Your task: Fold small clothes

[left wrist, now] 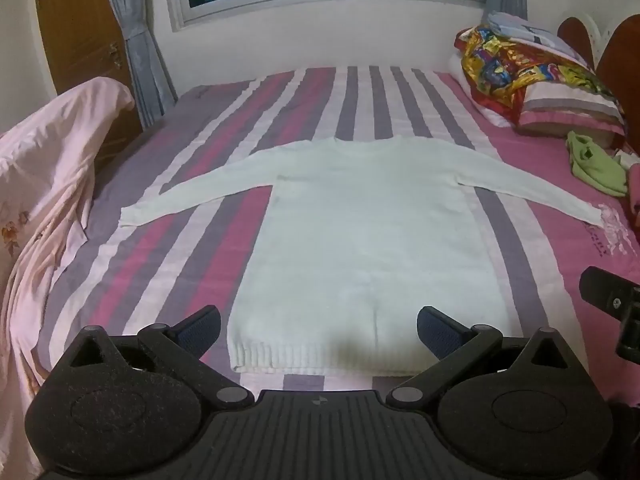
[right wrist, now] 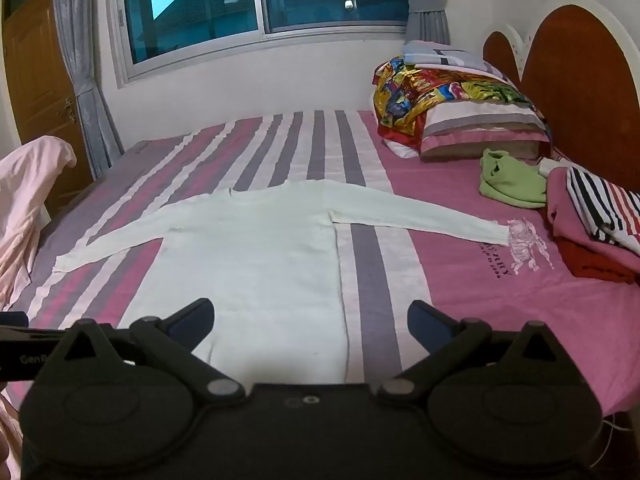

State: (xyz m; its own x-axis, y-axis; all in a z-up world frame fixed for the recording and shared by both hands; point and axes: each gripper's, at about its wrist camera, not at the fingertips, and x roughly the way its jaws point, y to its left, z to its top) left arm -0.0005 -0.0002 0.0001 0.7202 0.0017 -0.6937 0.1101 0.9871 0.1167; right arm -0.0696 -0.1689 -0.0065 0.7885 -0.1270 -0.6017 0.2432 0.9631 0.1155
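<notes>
A white knitted sweater (left wrist: 360,220) (right wrist: 256,248) lies flat on the striped bed, both sleeves spread out to the sides and its ribbed hem nearest me. My left gripper (left wrist: 319,328) hovers above the hem, jaws wide open, nothing between them. My right gripper (right wrist: 310,320) is open too, held over the sweater's lower right part and empty. Part of the right gripper shows at the right edge of the left wrist view.
The bed sheet (left wrist: 304,96) has pink, purple and white stripes. A pink quilt (left wrist: 44,184) hangs at the left. Pillows and a colourful blanket (right wrist: 440,96) lie by the headboard. A green garment (right wrist: 508,180) and a stack of folded clothes (right wrist: 596,224) lie at the right.
</notes>
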